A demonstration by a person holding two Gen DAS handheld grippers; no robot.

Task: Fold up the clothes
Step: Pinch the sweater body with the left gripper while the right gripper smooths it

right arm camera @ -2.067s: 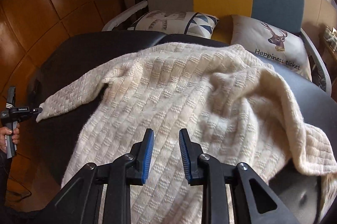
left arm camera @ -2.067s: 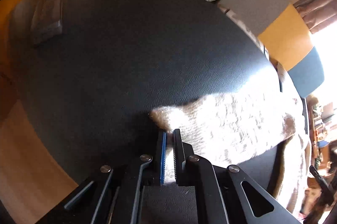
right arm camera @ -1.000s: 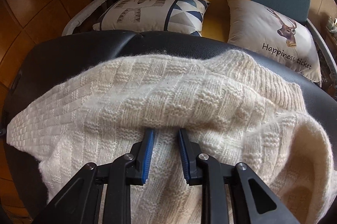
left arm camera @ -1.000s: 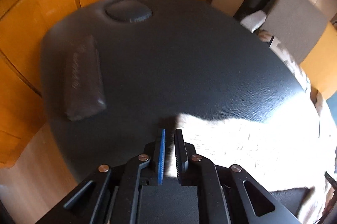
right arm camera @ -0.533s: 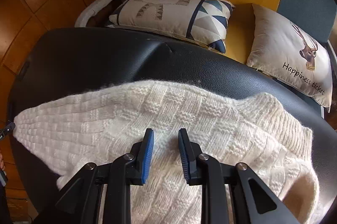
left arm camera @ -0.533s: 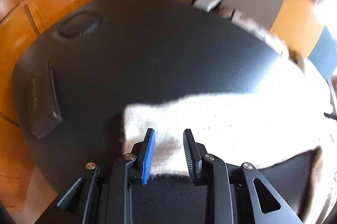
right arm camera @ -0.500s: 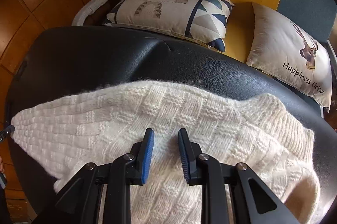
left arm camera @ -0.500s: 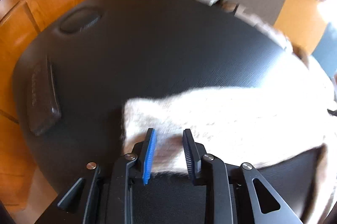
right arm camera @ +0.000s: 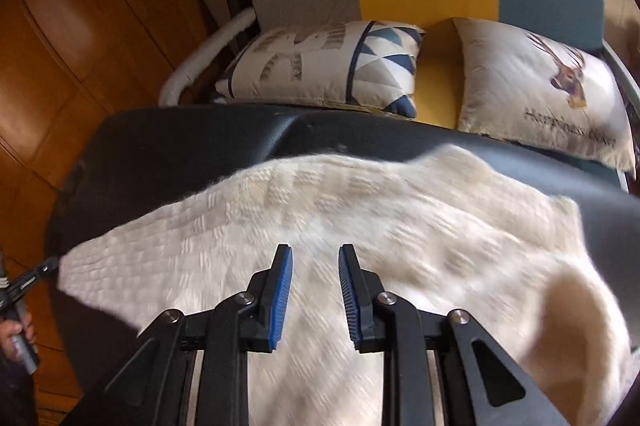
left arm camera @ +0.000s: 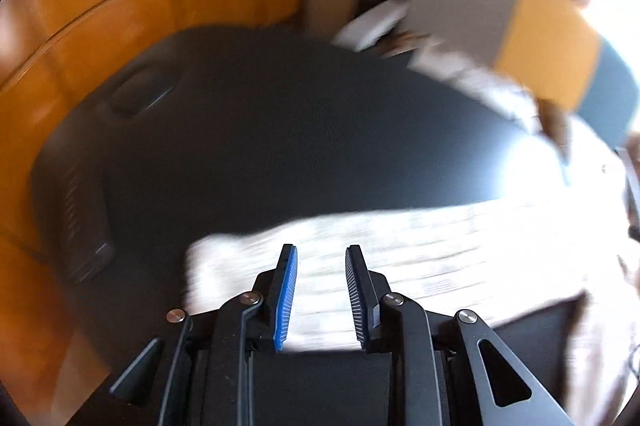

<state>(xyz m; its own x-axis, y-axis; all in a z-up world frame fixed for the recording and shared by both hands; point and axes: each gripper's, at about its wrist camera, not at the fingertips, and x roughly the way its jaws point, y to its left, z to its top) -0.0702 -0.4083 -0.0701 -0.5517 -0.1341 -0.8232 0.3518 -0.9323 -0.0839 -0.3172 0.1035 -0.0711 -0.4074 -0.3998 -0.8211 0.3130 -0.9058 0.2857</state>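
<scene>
The white sweater (right arm camera: 360, 226) lies spread on the black surface (left arm camera: 260, 145), and the left hand-held gripper (left arm camera: 320, 274) and right hand-held gripper (right arm camera: 314, 274) both hang above it, fingers apart, holding nothing.

Cream chunky-knit wool sweater (right arm camera: 360, 226), grained matt black leather table (left arm camera: 280, 145), glossy wood panelling (right arm camera: 80, 45)

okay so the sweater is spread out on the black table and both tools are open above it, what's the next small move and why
Probably bring the left tool down onto the sleeve end and pinch it. The sleeve lies stretched out flat on the table, nothing is gripped, and the right tool only hovers over the sweater, so folding the sleeve inward looks next.
</scene>
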